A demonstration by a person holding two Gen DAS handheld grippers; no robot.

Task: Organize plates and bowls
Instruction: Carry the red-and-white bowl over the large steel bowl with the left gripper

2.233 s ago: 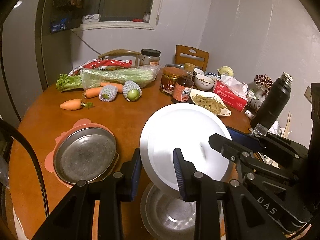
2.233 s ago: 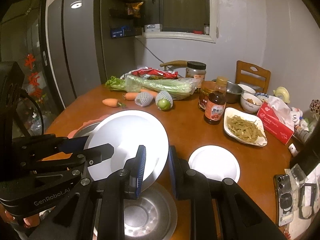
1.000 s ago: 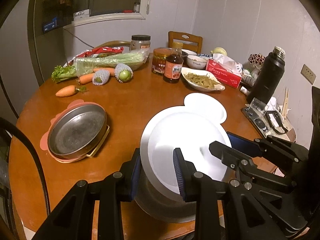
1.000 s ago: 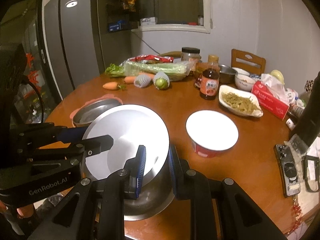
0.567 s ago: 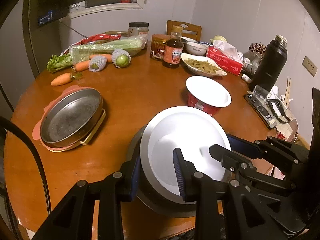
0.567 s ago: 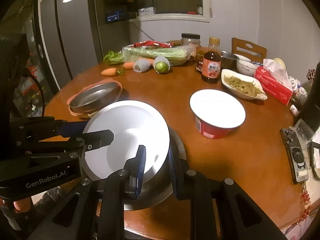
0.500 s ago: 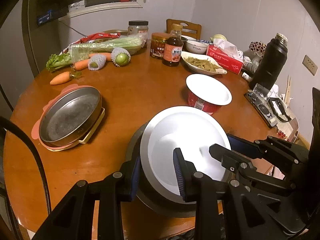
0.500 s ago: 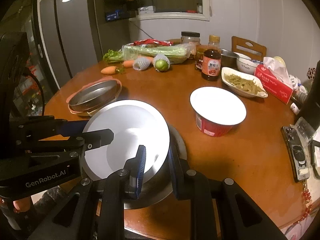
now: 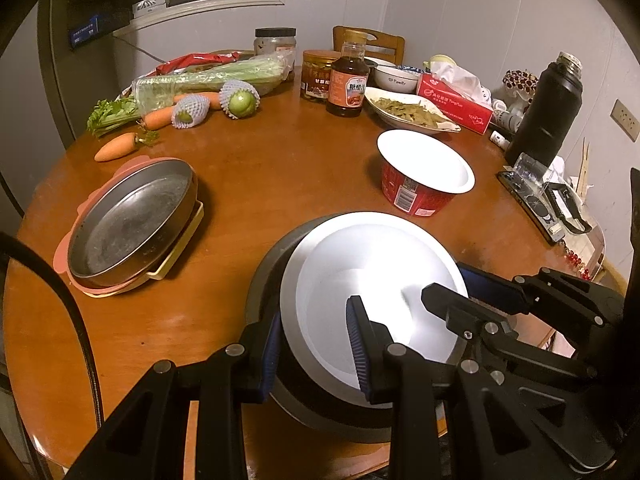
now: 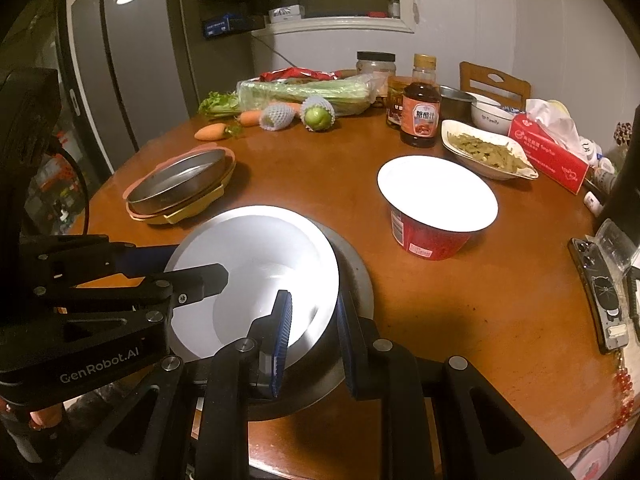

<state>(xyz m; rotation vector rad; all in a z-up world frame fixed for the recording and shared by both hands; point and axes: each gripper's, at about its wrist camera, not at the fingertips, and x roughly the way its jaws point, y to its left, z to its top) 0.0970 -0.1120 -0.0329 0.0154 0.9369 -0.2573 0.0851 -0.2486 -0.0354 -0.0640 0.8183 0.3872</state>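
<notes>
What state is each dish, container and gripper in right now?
White plate: gripped at both edges, tilted, over the steel basin.
Steel basin: beneath the plate.
Left gripper: shut on plate rim.
Right gripper: shut on plate rim.
Metal pan: empty, stacked on trays.
Red bowl: upright, empty.
Sauce bottle: capped.

Two grippers, the left gripper (image 9: pixel 314 354) and the right gripper (image 10: pixel 311 338), are showing over a round table (image 9: pixel 280 160). One white plate (image 9: pixel 372 280) is sitting with one metal bowl (image 9: pixel 268 280). One metal pan (image 9: pixel 128 220) is lying at left, one red paper bowl (image 9: pixel 420 176) at right. Two carrots (image 9: pixel 116 146), two net-wrapped fruits (image 9: pixel 240 100), one sauce bottle (image 9: pixel 348 80), one tissue box (image 9: pixel 456 102) and one black flask (image 9: pixel 548 112) are standing farther back.
</notes>
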